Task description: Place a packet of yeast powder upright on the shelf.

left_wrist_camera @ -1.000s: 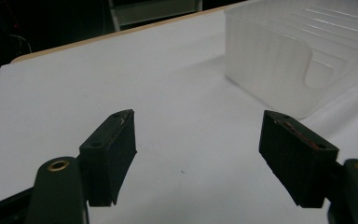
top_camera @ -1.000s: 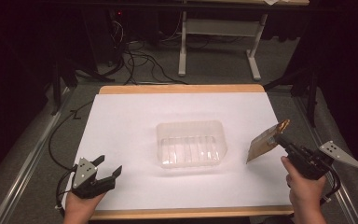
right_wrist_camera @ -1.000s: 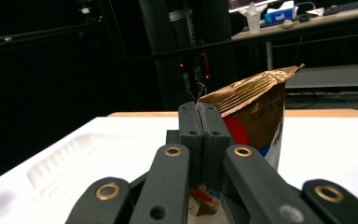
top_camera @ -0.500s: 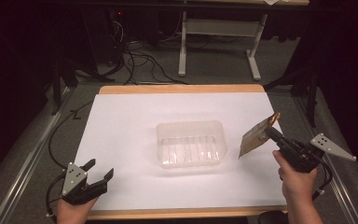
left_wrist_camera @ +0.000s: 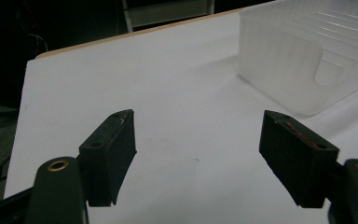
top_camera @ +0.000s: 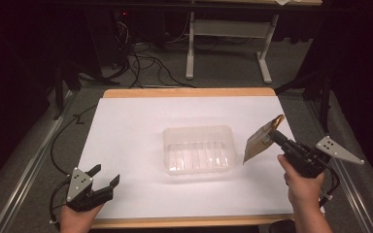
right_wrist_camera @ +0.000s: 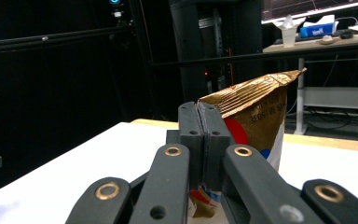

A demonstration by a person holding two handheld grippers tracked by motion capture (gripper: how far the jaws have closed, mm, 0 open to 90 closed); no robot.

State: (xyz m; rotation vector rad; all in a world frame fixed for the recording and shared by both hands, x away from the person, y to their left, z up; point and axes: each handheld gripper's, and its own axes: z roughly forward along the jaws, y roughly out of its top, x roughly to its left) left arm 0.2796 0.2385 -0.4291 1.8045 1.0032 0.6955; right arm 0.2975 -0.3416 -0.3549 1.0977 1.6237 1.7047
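At the right edge of the counter: right tool clamped tight on a gold snack pouch, held up just right of the clear plastic tray | near-left corner: left tool jaws apart, nothing between them; sitting low over the white sheet

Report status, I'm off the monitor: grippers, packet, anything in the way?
Right gripper shut on gold snack packet, held above table beside clear plastic tray. Left gripper open, empty, near front left edge. Nothing between packet and tray.
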